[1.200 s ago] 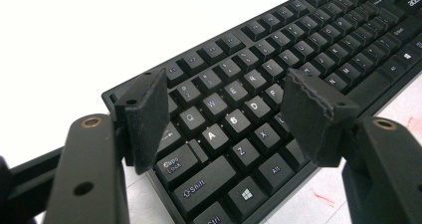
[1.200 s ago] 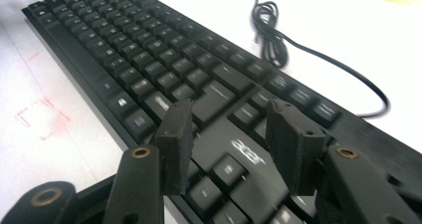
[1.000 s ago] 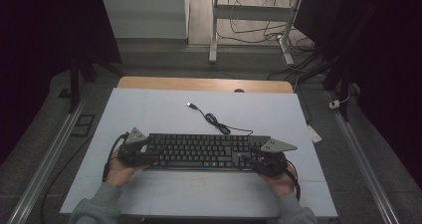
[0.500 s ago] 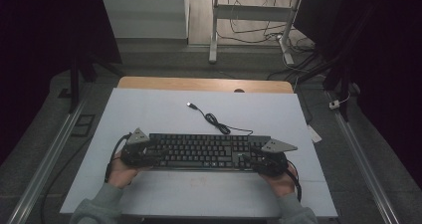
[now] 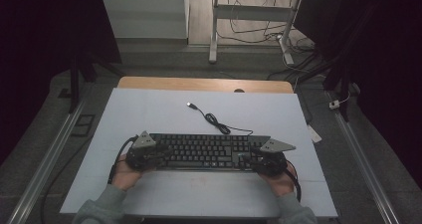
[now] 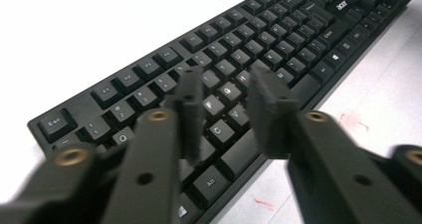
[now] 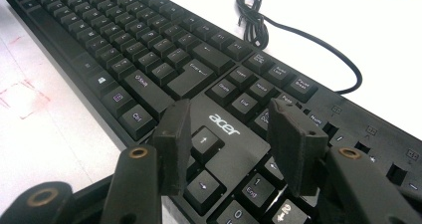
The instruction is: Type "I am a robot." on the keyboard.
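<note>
Your left gripper (image 6: 224, 104) has just been narrowing its jaws over the keyboard (image 5: 206, 152), gripping nothing; your right gripper (image 7: 231, 144) hovers unclenched above the arrow keys, seemingly poised to press.

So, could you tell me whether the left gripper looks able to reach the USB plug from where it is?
Probably yes: the left gripper is over the keyboard, and open mat lies toward the USB plug.

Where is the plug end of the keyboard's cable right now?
In the high view the plug lies on the pale table cover, left of centre, beyond the keyboard on the side away from the person.
</note>
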The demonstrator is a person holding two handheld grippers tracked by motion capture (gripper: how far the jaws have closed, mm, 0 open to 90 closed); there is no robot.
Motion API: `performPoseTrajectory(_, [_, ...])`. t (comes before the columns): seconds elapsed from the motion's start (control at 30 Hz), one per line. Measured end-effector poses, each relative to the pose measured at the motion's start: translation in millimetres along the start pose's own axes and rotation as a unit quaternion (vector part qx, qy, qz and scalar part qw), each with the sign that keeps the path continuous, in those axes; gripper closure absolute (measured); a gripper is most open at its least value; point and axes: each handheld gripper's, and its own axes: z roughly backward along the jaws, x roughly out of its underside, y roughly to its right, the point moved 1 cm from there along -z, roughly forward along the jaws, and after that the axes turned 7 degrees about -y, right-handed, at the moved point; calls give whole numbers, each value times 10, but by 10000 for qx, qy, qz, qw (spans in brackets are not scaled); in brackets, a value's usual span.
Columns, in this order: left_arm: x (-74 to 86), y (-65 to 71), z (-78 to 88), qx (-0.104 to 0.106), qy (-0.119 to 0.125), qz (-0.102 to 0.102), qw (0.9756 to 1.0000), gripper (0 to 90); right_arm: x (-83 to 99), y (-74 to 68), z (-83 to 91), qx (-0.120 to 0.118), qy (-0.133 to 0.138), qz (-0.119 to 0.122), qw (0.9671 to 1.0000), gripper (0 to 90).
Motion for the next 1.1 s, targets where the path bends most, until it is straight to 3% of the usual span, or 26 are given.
performPoseTrajectory(0.2, [-8, 54, -41, 131, -35, -105, 9999, 888, 2, 0, -3, 64, -83, 41, 9999, 523])
performPoseTrajectory(0.87, [33, 209, -338, 297, -609, -405, 9969, 890, 13, 4, -31, 54, -159, 78, 9998, 520])
performPoseTrajectory(1.1, [48, 217, -371, 278, -689, -431, 9963, 889, 14, 3, -36, 76, -169, 95, 9998, 520])
